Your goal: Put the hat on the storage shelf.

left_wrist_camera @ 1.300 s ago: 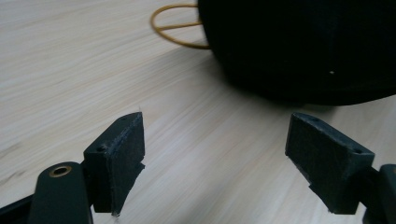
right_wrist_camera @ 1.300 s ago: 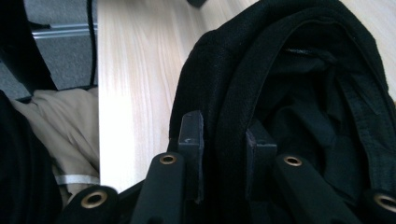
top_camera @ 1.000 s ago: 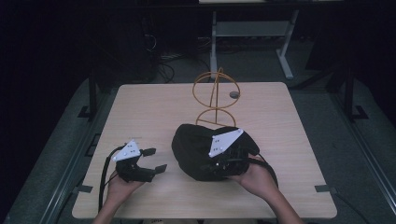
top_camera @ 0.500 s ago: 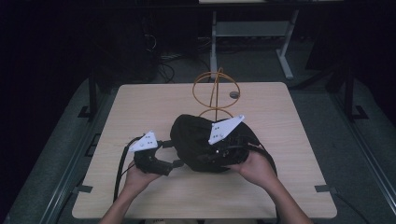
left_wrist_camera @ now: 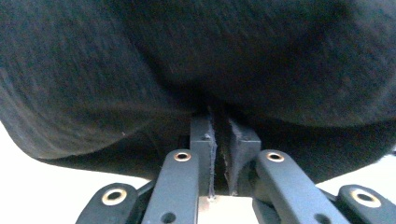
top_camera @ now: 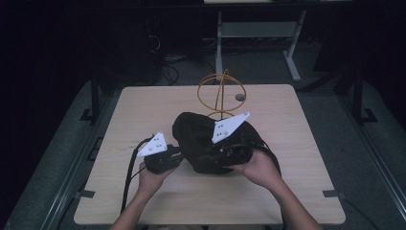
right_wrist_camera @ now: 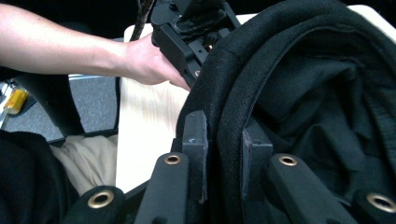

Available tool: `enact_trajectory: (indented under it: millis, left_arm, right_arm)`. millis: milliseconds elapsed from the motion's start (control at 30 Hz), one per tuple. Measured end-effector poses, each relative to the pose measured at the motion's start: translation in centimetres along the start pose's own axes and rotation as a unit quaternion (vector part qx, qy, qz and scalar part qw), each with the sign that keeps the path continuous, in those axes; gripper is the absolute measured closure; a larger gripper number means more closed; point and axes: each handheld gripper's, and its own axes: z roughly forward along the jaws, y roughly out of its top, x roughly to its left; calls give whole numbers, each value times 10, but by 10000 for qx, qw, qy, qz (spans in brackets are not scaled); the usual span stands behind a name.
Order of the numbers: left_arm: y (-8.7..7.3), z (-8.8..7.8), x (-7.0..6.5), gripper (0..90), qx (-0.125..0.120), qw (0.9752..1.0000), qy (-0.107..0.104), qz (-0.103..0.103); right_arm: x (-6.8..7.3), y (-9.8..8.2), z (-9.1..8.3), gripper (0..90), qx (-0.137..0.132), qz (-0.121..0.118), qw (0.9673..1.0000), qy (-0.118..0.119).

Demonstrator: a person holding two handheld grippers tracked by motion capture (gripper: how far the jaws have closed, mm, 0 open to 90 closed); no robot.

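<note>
Both grippers pinch the black cloth bundle [top_camera: 203,143] in the middle of the wooden table [top_camera: 143,105]. Left gripper [left_wrist_camera: 218,135] bites its left edge, jaws nearly together. Right gripper [right_wrist_camera: 223,140] squeezes a thick fold. Behind stands a gold wire stand [top_camera: 221,93].

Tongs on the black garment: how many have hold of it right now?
2. Left tongs pinch the black garment at its left edge; right tongs clamp a thick fold on its right side.

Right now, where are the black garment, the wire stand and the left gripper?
black garment [top_camera: 194,134]: high view, its left bulge.
wire stand [top_camera: 207,91]: high view, left side of hoop.
left gripper [left_wrist_camera: 220,135]: left gripper view, between its fingertips.
</note>
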Motion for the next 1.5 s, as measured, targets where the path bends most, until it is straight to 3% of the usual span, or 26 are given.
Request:
enact_trajectory:
  millis: [67, 100, 133, 200, 233, 500, 533, 567, 833, 900, 1167, 1367, 1500]
  left_arm:
    - [-1, -3, 0, 616, 105, 9999, 125, -14]
    - [-2, -5, 1, 451, 129, 9998, 178, -35]
    - [-3, -7, 2, 451, 177, 9994, 291, -51]
    - [-5, -11, 5, 284, 268, 9982, 512, -154]
    - [-6, -13, 8, 239, 285, 9980, 525, -219]
    - [-5, -21, 21, 199, 25, 9980, 490, -398]
    - [-4, -21, 22, 204, 37, 9981, 458, -414]
    - [-4, -20, 23, 243, 66, 9984, 388, -399]
    - [-3, -21, 20, 782, 113, 9987, 409, -270]
    - [-2, -23, 20, 849, 129, 9989, 376, -265]
    - [11, -36, 17, 866, 367, 9981, 495, -68]
    - [32, -52, 15, 867, 202, 9983, 549, 0]
    - [52, -58, 12, 870, 169, 9982, 571, 115]
  right_arm:
    - [-2, 0, -2, 760, -37, 34, 10000, -39]
    - [-2, 0, -2, 761, -44, 30, 10000, -40]
    - [-2, 0, -2, 761, -44, 30, 10000, -40]
    - [-2, 0, -4, 761, -54, 8, 10000, -7]
    - [-2, 0, -5, 760, -52, -39, 10000, 3]
    - [2, -1, -12, 760, 8, -304, 9992, 259]
    - [4, -1, -12, 760, 12, -259, 9991, 325]
    - [3, -1, -12, 760, 5, -397, 9986, 344]
    - [8, -2, -5, 768, 25, -540, 9973, 504]
    - [7, -5, -5, 768, -41, -442, 9976, 532]
    - [0, -20, -6, 745, -351, -154, 9977, 564]
    - [-8, -28, -14, 695, -720, 142, 9955, 604]
    - [-12, -32, -17, 660, -817, 269, 9947, 563]
